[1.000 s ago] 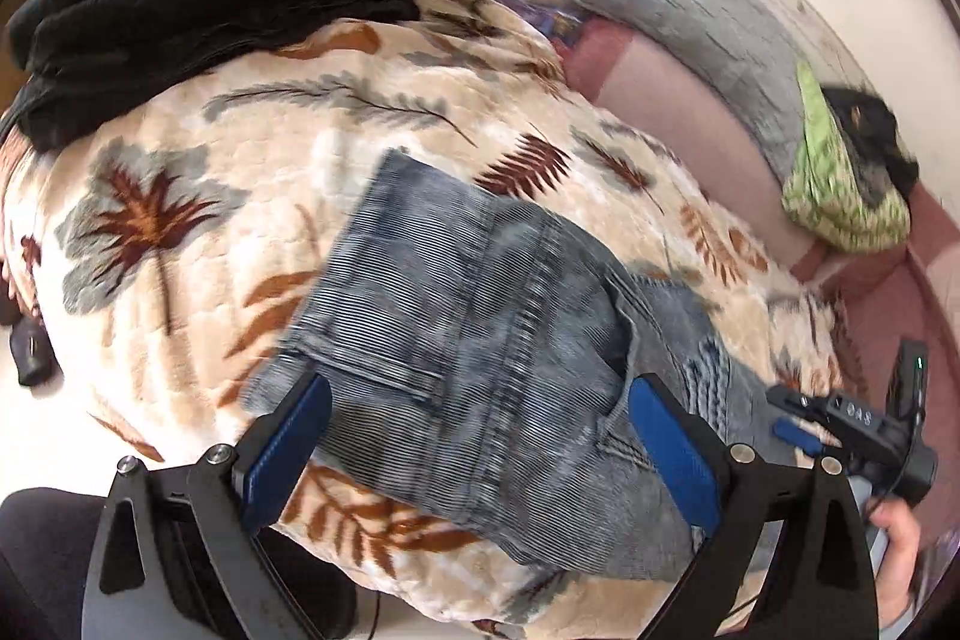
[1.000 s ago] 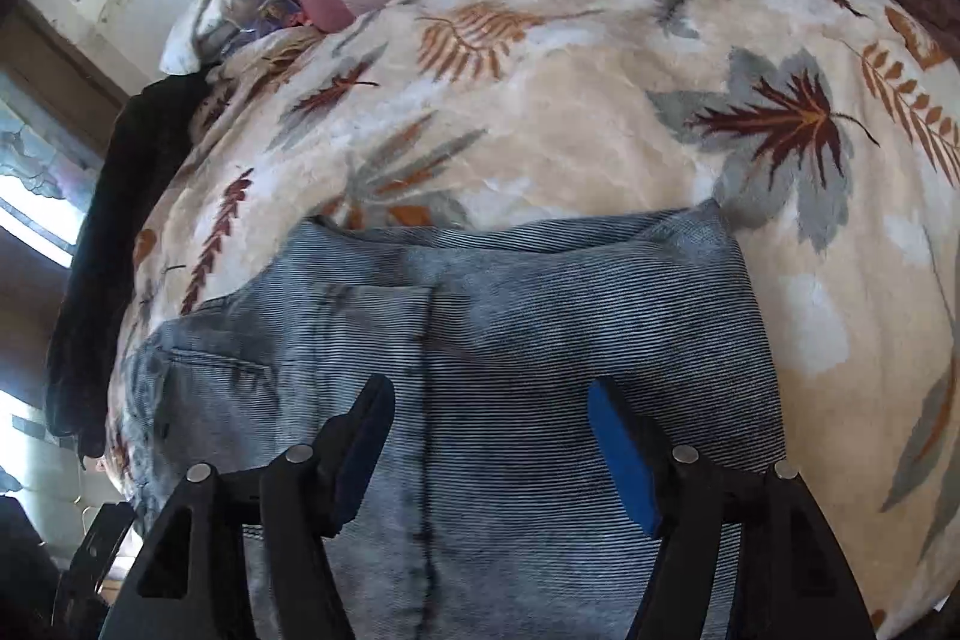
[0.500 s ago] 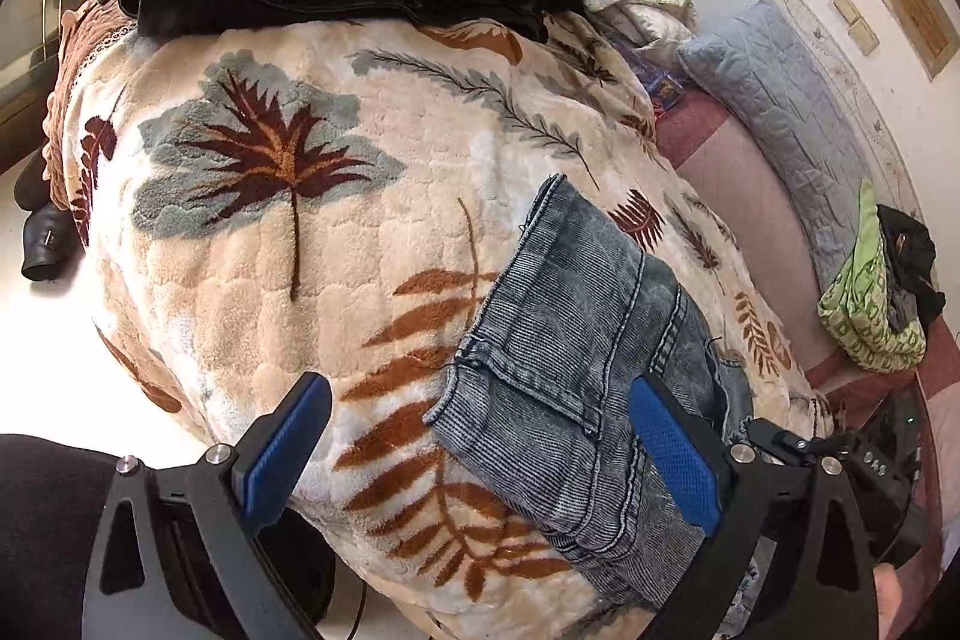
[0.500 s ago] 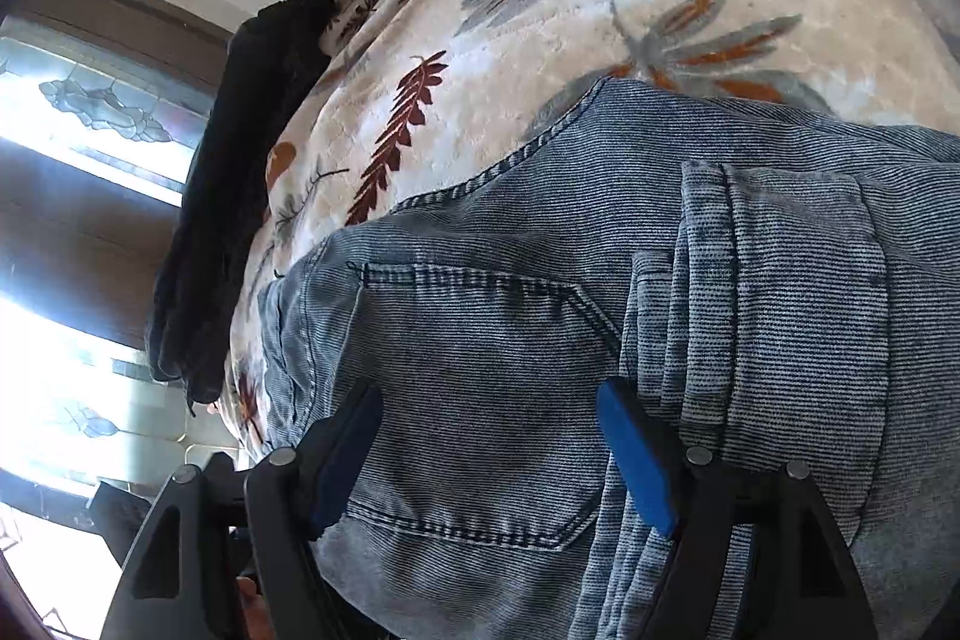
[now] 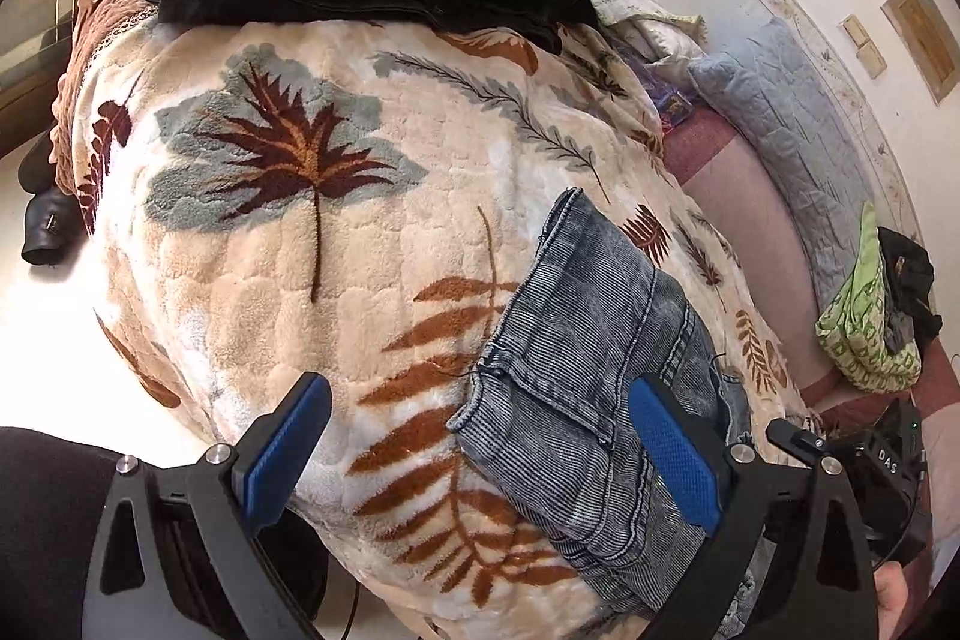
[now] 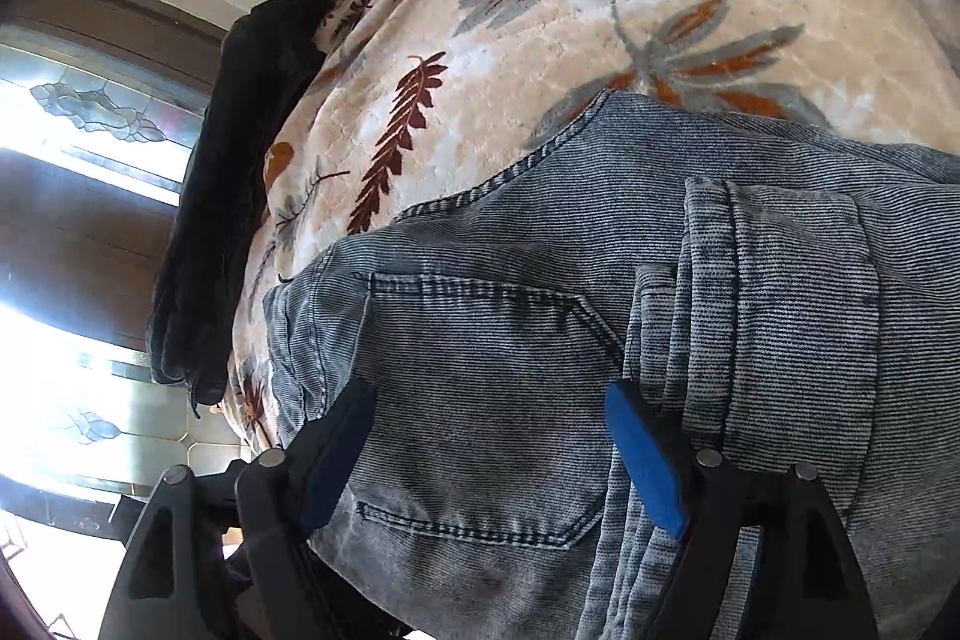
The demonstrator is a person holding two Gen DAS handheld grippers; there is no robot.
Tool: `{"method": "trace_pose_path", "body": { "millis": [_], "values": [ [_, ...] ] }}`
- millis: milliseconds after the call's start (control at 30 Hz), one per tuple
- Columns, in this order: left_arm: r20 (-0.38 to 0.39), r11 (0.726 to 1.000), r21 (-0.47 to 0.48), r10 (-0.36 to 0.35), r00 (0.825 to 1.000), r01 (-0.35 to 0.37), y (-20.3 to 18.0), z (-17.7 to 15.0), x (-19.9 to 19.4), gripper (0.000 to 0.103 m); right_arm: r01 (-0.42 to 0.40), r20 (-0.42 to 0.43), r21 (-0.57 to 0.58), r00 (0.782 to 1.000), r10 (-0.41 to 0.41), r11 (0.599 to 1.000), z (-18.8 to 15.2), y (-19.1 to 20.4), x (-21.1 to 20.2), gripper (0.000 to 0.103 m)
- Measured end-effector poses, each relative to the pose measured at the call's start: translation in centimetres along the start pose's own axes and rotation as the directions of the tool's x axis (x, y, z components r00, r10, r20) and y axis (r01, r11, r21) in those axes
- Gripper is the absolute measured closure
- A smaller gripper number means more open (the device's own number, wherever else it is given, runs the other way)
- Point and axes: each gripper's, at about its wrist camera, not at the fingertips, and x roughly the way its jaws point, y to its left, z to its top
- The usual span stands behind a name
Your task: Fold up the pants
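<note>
I see the blanket (image 5: 270, 280) on the bed w/ the jeans (image 6: 540, 340) lying folded on it. Right tongs (image 6: 492, 454) sit over the back pocket, wide, just been opening, nothing pinched. Left tongs (image 5: 480, 454) wide too, over the jeans' edge. Jeans look faded blue, stripy.

We held the left gripper (image 5: 480, 460) angled downward with its jaws spread wide, nothing pressed between the blue pads (image 5: 675, 460). Our right gripper (image 6: 492, 454) also pointed down, and its jaws had just been opening, pads clear of any grip. Our right hand (image 5: 894, 592) showed at five o'clock.
</note>
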Motion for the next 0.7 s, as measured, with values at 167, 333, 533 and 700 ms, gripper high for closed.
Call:
{"method": "trace_pose_path", "body": {
  "millis": [167, 333, 533, 700],
  "values": [
    [-0.009, 1.0, 0.013, -0.008, 1.0, 0.008, -0.4, -0.2, 0.2, 0.004, -0.026, 0.032, -0.001, 0.999, 0.026, 1.0, 0.8, 0.3, -0.4, 0.021],
    [-0.036, 0.996, -0.041, -0.081, 0.996, 0.08, 0.6, 0.0, 0.2, 0.004, -0.038, 0.027, 0.012, 0.999, 0.038, 0.999, 0.4, -1.6, 1.6, 0.02],
    [-0.094, 0.979, -0.155, -0.144, 0.985, 0.129, 2.3, 0.0, 1.3, 0.004, -0.03, 0.013, -0.012, 0.999, 0.03, 0.999, 0.6, -1.4, 1.8, 0.02],
    [-0.096, 0.982, -0.153, -0.126, 0.987, 0.11, 1.5, -0.1, 1.7, 0.004, -0.019, 0.033, -0.057, 0.999, 0.02, 0.998, 0.1, -1.1, 1.9, 0.019]
  ]
}}
